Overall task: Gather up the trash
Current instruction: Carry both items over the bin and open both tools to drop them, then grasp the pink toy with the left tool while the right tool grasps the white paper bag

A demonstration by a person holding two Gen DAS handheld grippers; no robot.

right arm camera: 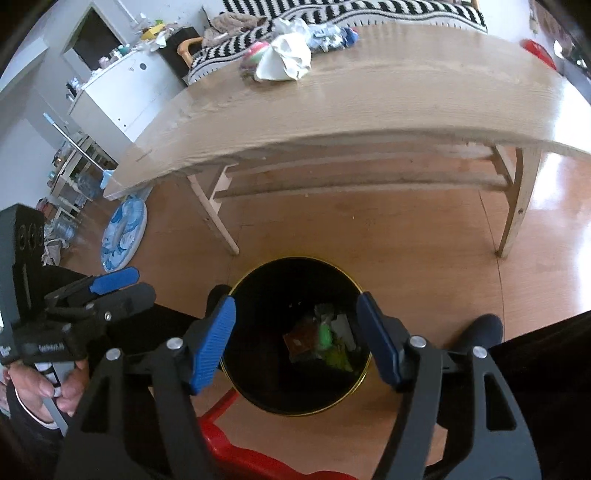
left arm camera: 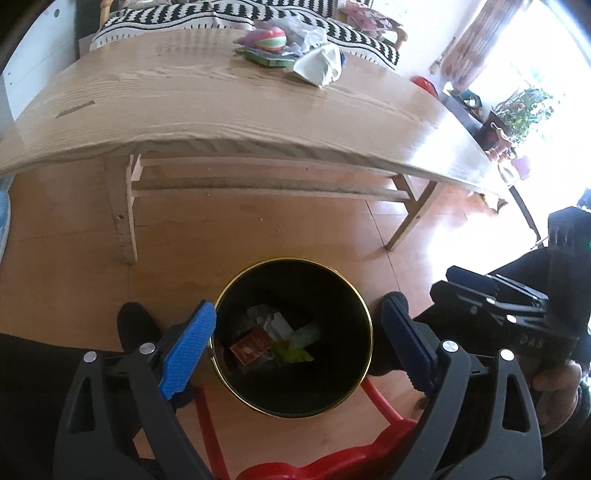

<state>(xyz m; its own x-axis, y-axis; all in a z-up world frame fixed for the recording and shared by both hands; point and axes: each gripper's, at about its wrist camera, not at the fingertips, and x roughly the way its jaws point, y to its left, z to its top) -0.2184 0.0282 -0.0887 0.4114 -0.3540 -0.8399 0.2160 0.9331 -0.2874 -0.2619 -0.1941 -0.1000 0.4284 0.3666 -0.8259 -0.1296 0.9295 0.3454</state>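
Note:
A black trash bin with a gold rim [left arm camera: 364, 306] stands on the floor in front of the wooden table [left arm camera: 184, 96]; it also shows in the right wrist view [right arm camera: 258, 275]. Inside lie a red-brown packet [left arm camera: 253, 345], white paper and green-yellow wrappers [right arm camera: 327, 338]. My left gripper [left arm camera: 297, 332] is open and empty above the bin. My right gripper [right arm camera: 295, 332] is open and empty above the bin too. The right gripper also shows at the right of the left wrist view [left arm camera: 491, 306], the left gripper at the left of the right wrist view [right arm camera: 107, 288]. On the table's far side lie a white crumpled cloth [left arm camera: 321, 64] and a striped ball [left arm camera: 271, 38].
A red plastic stool [left arm camera: 332, 465] sits under the grippers by the bin. The person's dark shoes flank the bin [left arm camera: 135, 325]. A blue round mat [right arm camera: 123, 234] lies on the floor left. A striped blanket [left arm camera: 221, 16] covers the sofa behind the table. Plants [left arm camera: 524, 110] stand by the window.

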